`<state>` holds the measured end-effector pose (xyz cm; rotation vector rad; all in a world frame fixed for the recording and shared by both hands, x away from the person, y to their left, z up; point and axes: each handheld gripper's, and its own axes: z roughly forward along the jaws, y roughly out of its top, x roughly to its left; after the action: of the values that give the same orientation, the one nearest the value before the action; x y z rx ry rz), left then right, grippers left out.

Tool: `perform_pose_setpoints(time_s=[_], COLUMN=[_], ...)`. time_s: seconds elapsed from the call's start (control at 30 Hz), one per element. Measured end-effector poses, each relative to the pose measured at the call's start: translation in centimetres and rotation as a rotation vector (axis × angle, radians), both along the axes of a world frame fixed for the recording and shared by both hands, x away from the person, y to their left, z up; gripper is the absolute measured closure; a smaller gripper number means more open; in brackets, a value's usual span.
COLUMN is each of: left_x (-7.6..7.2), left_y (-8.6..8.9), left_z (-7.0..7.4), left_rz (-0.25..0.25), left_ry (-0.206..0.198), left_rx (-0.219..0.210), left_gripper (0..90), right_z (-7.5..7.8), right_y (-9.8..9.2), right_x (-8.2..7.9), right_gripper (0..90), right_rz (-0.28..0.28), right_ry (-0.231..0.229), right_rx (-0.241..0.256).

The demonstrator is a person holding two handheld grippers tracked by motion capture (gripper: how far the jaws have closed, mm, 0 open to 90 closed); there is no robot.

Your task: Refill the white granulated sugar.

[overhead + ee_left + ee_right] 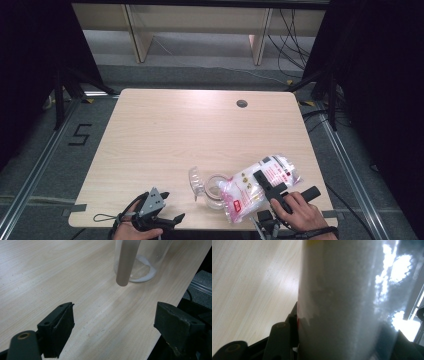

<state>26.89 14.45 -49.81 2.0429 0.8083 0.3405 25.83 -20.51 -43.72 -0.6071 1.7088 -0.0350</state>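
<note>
A clear plastic bag of white granules point(245, 192) with a red label lies tilted near the table's front right, its lower end over a glass jar point(212, 196). My right gripper point(287, 182) is shut on the bag's upper end. In the right gripper view the bag point(342, 290) sits between the jaws of the right gripper point(342, 340). The jar's hinged lid point(195, 179) stands open on its left. My left gripper point(173, 205) rests open at the front edge, left of the jar. The left gripper point(113, 320) faces the jar point(140, 267), which holds a little white powder.
The light wooden table point(175, 130) has a small cable hole point(242, 103) at the back right. A blurred greyish bar point(126, 262) hangs in front of the jar in the left gripper view. Dark curtains and cables flank the table.
</note>
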Motion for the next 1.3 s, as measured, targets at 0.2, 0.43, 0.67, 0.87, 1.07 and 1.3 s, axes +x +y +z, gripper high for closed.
perform_pose_setpoints(time_s=[0.2,0.43,0.67,0.87,1.07,1.3], left_x=[-0.02,-0.03,-0.01,0.12,-0.02,0.07], left_y=[-0.03,0.01,0.11,0.35,0.14,0.19], left_z=[-0.01,0.03,0.05,0.18,0.06,0.01], left_rz=[-0.001,-0.001,0.001,-0.017,0.009,0.006], left_ry=[0.003,0.003,0.006,-0.007,0.003,0.003], left_rx=[-0.008,-0.001,0.006,0.033,0.002,0.001], left_gripper=[15.9,15.8,15.8,15.8,15.8,15.8], right_z=[0.16,0.17,0.23,0.24,0.26,0.22], right_y=[0.04,-0.06,-0.04,-0.21,-0.02,0.08], right_x=[-0.01,0.0,0.16,0.09,0.02,-0.04], right_gripper=[52.1,52.3,52.4,52.5,52.6,52.7], right_rz=[-0.001,-0.01,0.008,0.005,0.01,0.018], right_ry=[-0.01,-0.008,-0.001,0.004,0.003,0.0], right_rx=[-0.021,-0.01,-0.014,0.007,-0.016,-0.006])
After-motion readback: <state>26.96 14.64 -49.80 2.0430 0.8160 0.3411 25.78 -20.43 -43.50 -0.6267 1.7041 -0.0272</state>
